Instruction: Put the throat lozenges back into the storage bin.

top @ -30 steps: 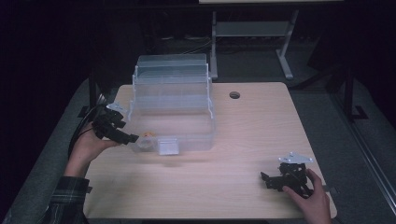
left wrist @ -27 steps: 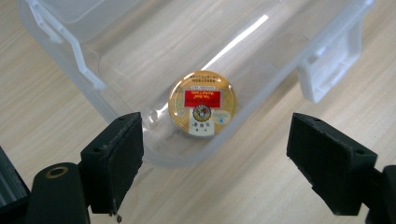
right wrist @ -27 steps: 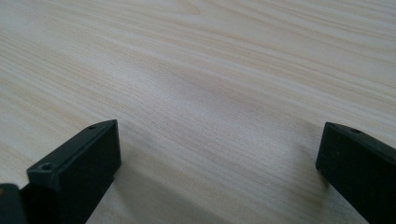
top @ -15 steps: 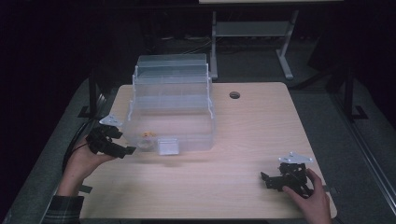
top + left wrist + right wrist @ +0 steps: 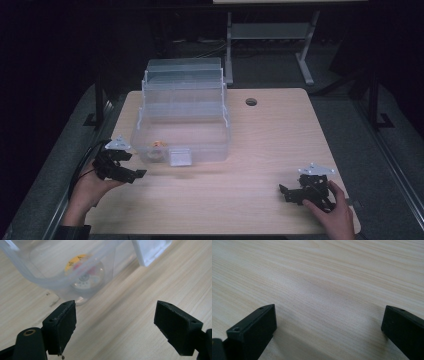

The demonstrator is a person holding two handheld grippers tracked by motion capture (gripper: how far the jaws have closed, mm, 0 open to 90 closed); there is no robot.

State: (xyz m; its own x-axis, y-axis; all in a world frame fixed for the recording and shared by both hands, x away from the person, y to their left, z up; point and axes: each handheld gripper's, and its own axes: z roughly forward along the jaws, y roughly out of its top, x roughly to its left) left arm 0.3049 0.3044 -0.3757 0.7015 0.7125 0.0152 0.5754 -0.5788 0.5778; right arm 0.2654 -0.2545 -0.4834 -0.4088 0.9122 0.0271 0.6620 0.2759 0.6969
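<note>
Jaws apart, left gripper (image 5: 131, 173) farther from box (image 5: 182, 131)

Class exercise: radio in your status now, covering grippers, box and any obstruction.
Left gripper open, empty, near the clear box. Right gripper open, low over the table. Small round item inside box. Nothing in the way.

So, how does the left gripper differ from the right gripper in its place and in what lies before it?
The left gripper is at the table's left edge, beside the clear box; the right gripper is near the right front corner, far from the box. The left gripper view faces a small round thing inside the box; the right gripper view faces bare wood. Both are open and hold nothing.
</note>
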